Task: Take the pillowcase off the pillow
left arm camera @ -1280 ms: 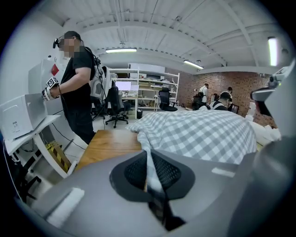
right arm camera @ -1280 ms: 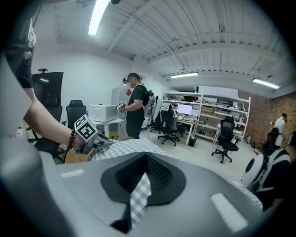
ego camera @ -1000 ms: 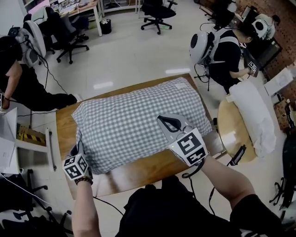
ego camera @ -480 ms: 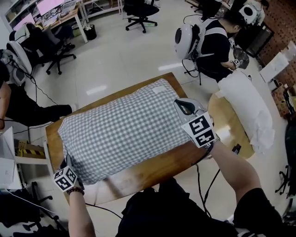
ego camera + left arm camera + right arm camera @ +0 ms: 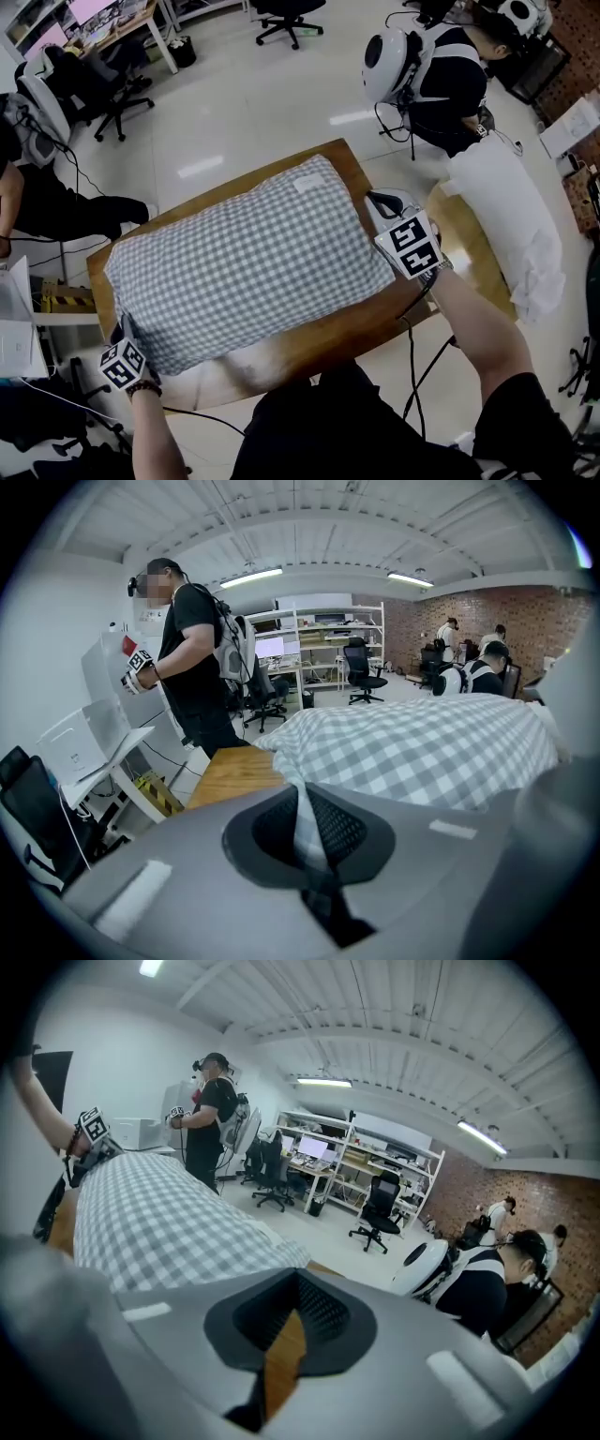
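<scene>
Pillow (image 5: 246, 253) lies flat on the desk (image 5: 286, 349), fully inside the grey-white check pillowcase (image 5: 206, 281). In the head view the long axis runs diagonally, from lower left to upper right, parallel to the desk's long sides. One short end sits at the lower left by the left tongs (image 5: 120, 330), and the other points up-right. A small white label (image 5: 307, 185) is on top near the up-right end. I can't tell which end of the case is the open one. The left tongs are at the lower-left short edge, near the front corner. They are clenched on a fold of the check fabric, and the left gripper view shows cloth pinched between the pads with the rest of the case spreading away beyond. The right tongs (image 5: 377, 200) are off the pillow, just beside its right short edge and over bare desk. They are clenched with nothing in them, and the right gripper view shows only wood through the slit, with the pillow off to its left. A white pillow (image 5: 511, 220) lies on a second table (image 5: 461, 246) to the right, well apart from the work. Other people stand or sit around the room, clear of the desk.
</scene>
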